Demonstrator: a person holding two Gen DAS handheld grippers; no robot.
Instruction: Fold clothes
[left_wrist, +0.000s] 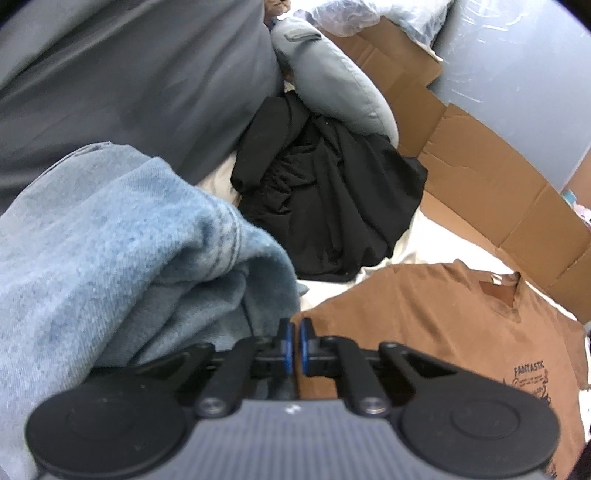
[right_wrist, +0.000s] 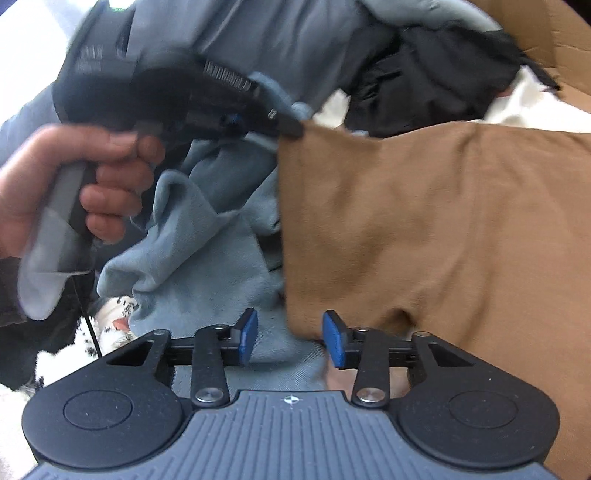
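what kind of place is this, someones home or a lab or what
Probably a lived-in room at home, with clothes sorted on a bed or sofa. Loose garments lie on a white sheet: a brown t-shirt, a black heap and blue denim. A grey pillow and flattened cardboard sit behind.

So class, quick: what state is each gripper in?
Left gripper: shut on the brown T-shirt edge.
Right gripper: open, shirt edge between, not pinched.

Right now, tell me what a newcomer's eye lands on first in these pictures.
The brown cotton T-shirt with a dark printed slogan lies spread flat at right, its side edge pinched in the shut left gripper. The right gripper hangs open over that edge nearer the hem. A crumpled black garment is heaped behind, and faded blue denim bulges at left.
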